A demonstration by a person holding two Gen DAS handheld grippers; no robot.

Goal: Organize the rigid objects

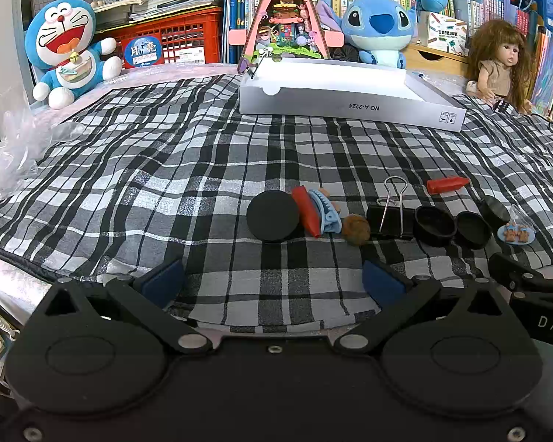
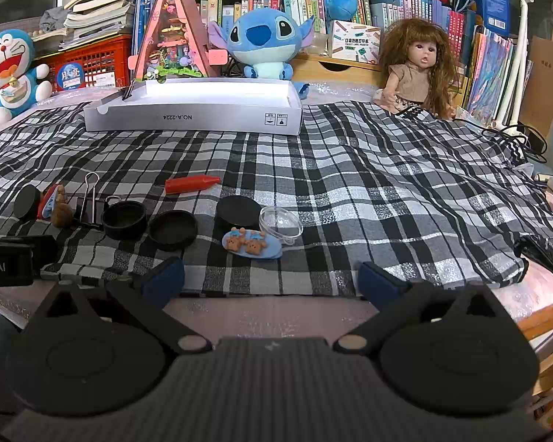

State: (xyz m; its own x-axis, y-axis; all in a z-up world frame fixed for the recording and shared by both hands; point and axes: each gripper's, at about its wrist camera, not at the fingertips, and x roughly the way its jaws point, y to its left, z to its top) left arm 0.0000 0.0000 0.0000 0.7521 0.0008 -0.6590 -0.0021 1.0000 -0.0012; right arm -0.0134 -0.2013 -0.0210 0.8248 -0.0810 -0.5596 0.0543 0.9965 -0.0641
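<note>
Small items lie in a row on the checked cloth: a black disc [image 1: 272, 215], a red cone piece [image 1: 306, 211], a blue hair claw [image 1: 326, 212], a brown walnut-like ball [image 1: 355, 229], a black binder clip [image 1: 390, 217], two black caps [image 1: 434, 225] [image 1: 472, 230], a second red piece [image 1: 447, 184]. In the right wrist view a blue bear plate [image 2: 252, 245], a clear dome [image 2: 281, 224] and a black lid [image 2: 239, 210] lie just ahead. My left gripper [image 1: 272, 283] is open, short of the disc. My right gripper [image 2: 271, 280] is open and holds nothing.
A shallow white box [image 1: 350, 105] sits at the back of the cloth, also seen in the right wrist view as the white box [image 2: 193, 116]. Plush toys [image 1: 70, 48], a doll [image 2: 416, 70], a red crate and bookshelves line the rear. Cables [image 2: 516, 140] lie at the right.
</note>
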